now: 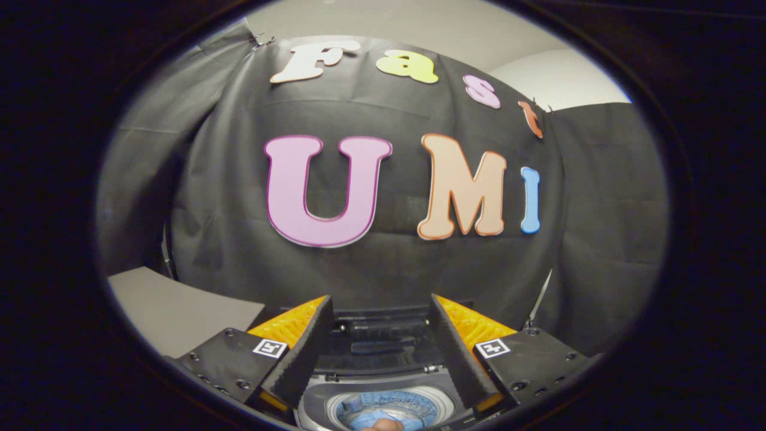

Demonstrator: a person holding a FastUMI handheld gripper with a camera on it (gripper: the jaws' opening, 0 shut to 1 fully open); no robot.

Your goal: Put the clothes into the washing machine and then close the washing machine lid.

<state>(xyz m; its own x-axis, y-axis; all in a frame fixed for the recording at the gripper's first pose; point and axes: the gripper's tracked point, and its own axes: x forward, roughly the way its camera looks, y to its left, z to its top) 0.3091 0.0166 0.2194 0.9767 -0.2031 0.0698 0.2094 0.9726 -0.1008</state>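
Gripper (381, 311) fingers spread wide apart, nothing pinched between them. Washing machine (383, 383) sits below and between the fingers, lid up; most of its body is cut off or hidden behind the fingers. Drum opening partly visible, with blue clothes (386, 408) inside; an orange-pink bit at the nearest rim is too small to identify. Square black-and-white markers (269, 348) on the finger mounts. No legible brand or label on the machine.

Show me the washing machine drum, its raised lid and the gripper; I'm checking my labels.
washing machine drum (413, 402): gripper view, its pale inner rim.
raised lid (380, 335): gripper view, its dark underside.
gripper (381, 353): gripper view, midway between open fingertips.
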